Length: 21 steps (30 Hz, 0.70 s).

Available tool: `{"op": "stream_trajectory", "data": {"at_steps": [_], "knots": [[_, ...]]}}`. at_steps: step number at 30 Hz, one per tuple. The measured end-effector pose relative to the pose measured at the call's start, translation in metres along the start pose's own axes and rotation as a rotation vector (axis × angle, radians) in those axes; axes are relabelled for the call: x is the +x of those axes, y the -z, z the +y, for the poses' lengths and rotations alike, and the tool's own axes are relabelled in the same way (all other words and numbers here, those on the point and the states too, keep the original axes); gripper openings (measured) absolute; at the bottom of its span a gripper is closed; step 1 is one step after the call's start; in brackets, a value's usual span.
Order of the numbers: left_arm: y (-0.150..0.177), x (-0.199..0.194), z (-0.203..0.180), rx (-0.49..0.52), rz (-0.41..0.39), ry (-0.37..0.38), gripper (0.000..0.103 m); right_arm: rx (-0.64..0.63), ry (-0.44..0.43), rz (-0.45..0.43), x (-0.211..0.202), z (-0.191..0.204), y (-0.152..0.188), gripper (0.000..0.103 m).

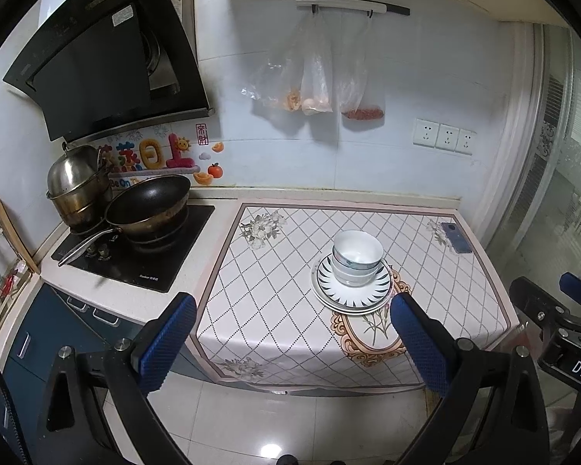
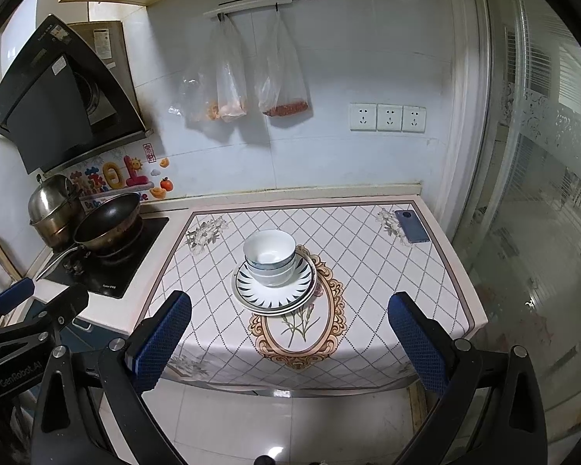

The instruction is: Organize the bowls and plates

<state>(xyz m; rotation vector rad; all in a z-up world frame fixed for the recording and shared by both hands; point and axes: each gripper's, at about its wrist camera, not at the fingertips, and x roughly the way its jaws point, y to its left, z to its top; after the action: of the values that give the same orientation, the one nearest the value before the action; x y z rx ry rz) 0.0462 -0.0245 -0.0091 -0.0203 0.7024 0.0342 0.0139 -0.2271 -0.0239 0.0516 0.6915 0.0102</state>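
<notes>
White bowls (image 1: 357,257) (image 2: 270,256) sit nested in a stack on stacked plates (image 1: 350,294) (image 2: 273,297) with a dark leaf-pattern rim, in the middle of the patterned tablecloth (image 1: 282,271) (image 2: 368,271). My left gripper (image 1: 292,343) hangs open in front of the table's near edge, well short of the stack, nothing between its blue pads (image 1: 166,345). My right gripper (image 2: 288,343) is open too, also in front of the table edge and empty. Each gripper shows at the edge of the other's view: the right gripper (image 1: 561,321) and the left gripper (image 2: 23,310).
A blue phone (image 1: 456,237) (image 2: 411,226) lies at the table's far right corner. Left of the table is a black cooktop (image 1: 135,255) (image 2: 108,267) with a wok (image 1: 149,203) (image 2: 108,223) and steel pots (image 1: 77,186). Plastic bags (image 1: 317,77) hang on the wall. Glass door at right (image 2: 542,232).
</notes>
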Motion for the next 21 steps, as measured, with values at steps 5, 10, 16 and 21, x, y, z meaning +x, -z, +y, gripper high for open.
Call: {"op": "stream_trajectory", "data": {"at_steps": [5, 10, 16, 21], "knots": [[0.0010, -0.0002, 0.0013, -0.002, 0.002, 0.001, 0.103, 0.002, 0.003, -0.003, 0.0011, -0.0003, 0.0000, 0.103], [0.0010, 0.0003, 0.0028, -0.005, 0.002, 0.006, 0.103, 0.006, 0.001, 0.001, 0.0016, -0.0015, 0.0005, 0.103], [0.0006, -0.0001, 0.0004, -0.001, -0.001, 0.005, 0.103, 0.008, 0.005, 0.004, 0.0026, -0.0037, 0.0001, 0.103], [-0.0002, 0.0001, -0.0001, -0.002, 0.000, 0.005, 0.103, 0.007, 0.006, 0.004, 0.0028, -0.0037, -0.0008, 0.103]]}}
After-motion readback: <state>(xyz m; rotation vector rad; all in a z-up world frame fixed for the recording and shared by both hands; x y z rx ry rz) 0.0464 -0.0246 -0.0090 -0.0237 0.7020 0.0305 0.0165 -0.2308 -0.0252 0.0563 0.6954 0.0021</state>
